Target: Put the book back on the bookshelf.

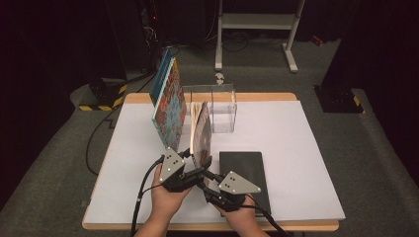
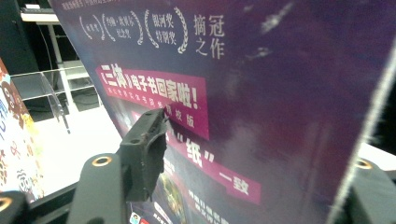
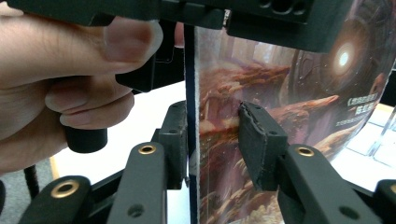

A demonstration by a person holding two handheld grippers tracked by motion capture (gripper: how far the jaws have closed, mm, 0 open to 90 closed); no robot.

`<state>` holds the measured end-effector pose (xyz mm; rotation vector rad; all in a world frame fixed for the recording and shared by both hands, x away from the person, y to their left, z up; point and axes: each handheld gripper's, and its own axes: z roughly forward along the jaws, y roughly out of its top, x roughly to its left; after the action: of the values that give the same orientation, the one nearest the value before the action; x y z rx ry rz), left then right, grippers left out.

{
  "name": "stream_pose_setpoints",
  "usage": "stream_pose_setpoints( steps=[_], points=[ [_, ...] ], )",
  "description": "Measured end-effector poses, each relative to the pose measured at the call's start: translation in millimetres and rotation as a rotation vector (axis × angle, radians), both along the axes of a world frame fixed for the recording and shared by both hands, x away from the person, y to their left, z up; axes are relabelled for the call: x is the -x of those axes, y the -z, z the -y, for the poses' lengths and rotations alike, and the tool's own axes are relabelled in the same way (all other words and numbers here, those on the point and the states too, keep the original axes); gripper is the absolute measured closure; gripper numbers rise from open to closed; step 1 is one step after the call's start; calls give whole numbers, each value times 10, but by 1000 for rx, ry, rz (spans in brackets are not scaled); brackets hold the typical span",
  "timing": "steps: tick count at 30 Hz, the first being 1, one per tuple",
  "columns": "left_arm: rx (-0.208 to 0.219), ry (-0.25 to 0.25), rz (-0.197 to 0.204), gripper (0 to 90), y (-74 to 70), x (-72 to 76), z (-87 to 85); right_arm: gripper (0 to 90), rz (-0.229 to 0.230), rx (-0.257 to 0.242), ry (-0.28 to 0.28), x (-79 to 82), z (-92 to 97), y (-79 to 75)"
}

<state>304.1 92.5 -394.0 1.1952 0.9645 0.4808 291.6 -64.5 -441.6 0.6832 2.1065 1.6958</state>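
Upright book (image 1: 201, 133) stands between both grippers' jaws — left gripper (image 1: 196, 160); right gripper (image 1: 206, 174).

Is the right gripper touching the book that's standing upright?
Touching. In the right gripper view, one pad of the right gripper lies flat against the upright book; the other pad stands clear.
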Motion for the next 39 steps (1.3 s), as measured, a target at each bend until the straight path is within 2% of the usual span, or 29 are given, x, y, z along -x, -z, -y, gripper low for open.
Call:
stream_pose_setpoints(
  steps=[7,13,17,22,27,33,39],
  points=[
    [-31,-37,9,503,22,-11,-25,626,-14,17,-25,49,82,34],
    [-41,-62,12,567,27,-18,-69,621,-8,32,-14,110,259,38],
    [-52,-68,16,598,30,-14,-79,620,0,45,40,67,463,26],
    [-63,-71,19,641,32,-12,-92,616,-8,40,126,-72,773,31],
    [-73,-73,20,682,28,-17,-103,607,-31,26,206,-178,1027,106],
    [-69,-83,23,741,22,-19,-139,607,-45,50,306,-281,1284,206],
    [-50,-59,32,813,11,-3,-161,610,-86,34,333,-340,1378,268]
  ],
)
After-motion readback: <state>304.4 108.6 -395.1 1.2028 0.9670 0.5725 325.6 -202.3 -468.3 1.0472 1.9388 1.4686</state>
